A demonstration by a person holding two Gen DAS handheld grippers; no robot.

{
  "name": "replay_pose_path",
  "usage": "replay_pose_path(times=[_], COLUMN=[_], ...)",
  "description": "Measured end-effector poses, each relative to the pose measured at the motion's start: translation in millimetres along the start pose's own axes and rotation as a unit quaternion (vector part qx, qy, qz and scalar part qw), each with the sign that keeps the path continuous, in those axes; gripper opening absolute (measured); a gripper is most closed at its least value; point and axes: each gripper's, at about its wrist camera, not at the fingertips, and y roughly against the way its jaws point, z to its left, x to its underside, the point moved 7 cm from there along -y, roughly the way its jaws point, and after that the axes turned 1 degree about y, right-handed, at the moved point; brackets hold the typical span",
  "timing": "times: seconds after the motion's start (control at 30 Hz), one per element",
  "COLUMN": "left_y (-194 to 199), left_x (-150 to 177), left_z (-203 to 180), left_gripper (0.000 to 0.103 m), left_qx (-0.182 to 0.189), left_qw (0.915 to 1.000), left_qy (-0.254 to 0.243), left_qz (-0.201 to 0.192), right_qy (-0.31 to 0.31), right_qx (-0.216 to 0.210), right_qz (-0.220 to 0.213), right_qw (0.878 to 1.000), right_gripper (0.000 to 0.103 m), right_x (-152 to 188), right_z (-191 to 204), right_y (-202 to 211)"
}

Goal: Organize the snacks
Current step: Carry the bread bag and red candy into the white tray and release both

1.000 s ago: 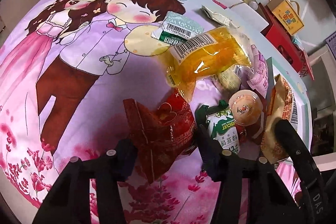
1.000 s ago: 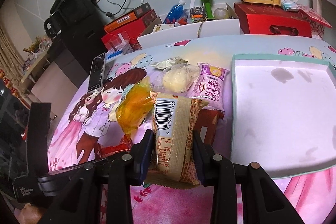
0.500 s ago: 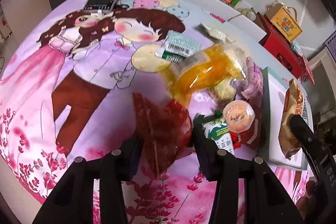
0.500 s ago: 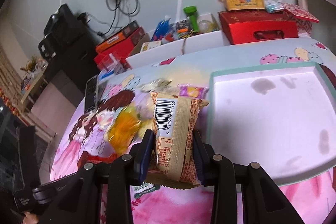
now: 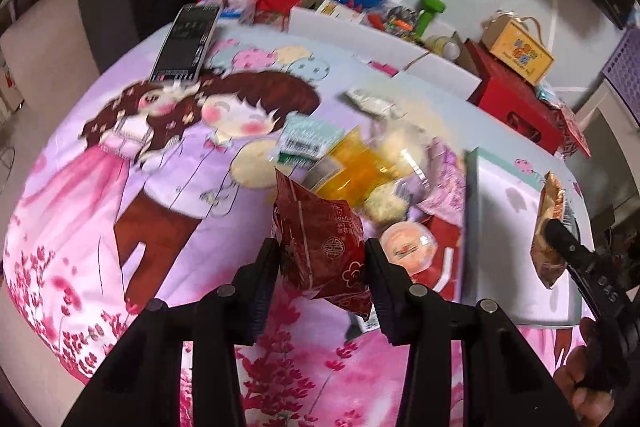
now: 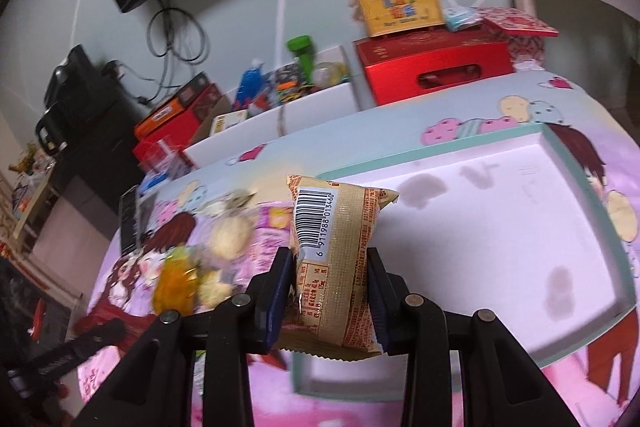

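My left gripper point(image 5: 322, 259) is shut on a dark red snack packet point(image 5: 320, 243), held above the cartoon-print tablecloth. My right gripper point(image 6: 328, 275) is shut on a tan snack packet point(image 6: 334, 259) with a barcode, held over the left edge of the white tray point(image 6: 480, 227) with a teal rim. From the left wrist view that tan packet point(image 5: 550, 227) and the right gripper hover over the tray point(image 5: 504, 227) at right. A heap of snacks remains on the cloth: a yellow bag point(image 5: 360, 171), a round jelly cup point(image 5: 406, 247), a purple packet point(image 5: 446, 179) and a green-white packet point(image 5: 308, 141).
A phone point(image 5: 188, 43) lies at the table's far left. Behind the table stand a white box point(image 5: 384, 47) of odds and ends, red boxes point(image 5: 516, 103) and a yellow case point(image 5: 518, 51). A hand point(image 5: 580, 367) holds the right gripper.
Both grippers have risen with their packets. The red packet has come up off the cloth, and the tan packet has moved right, from beside the snack heap to over the tray.
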Motion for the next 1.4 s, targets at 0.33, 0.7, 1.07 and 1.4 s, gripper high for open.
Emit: replay_pose_path(times=[0.33,0.7,1.07,1.4], left_y=[7,-37,-87,-107], left_x=[-33,-32,-5,3], left_z=[-67,-205,-300,-304], left_gripper=[0.045,0.045,0.045,0.06], left_qx=[0.023,0.115,0.142,0.134], left_qw=[0.9978,0.9767,0.9521,0.9536], left_qy=[-0.058,-0.18,-0.268,-0.263], left_qz=[-0.022,0.016,0.039,0.06], right_qy=[-0.027,-0.074,-0.092,-0.089], right_qx=[0.067,0.147,0.17,0.189], right_qz=[-0.01,-0.02,-0.002,0.002], right_qw=[0.997,0.986,0.981,0.978], right_gripper=[0.038,0.039,0.039,0.039], right_x=[-15,-26,-21,-20], right_z=[-61,-144,-171,-175], right_y=[5,12,-3,-6])
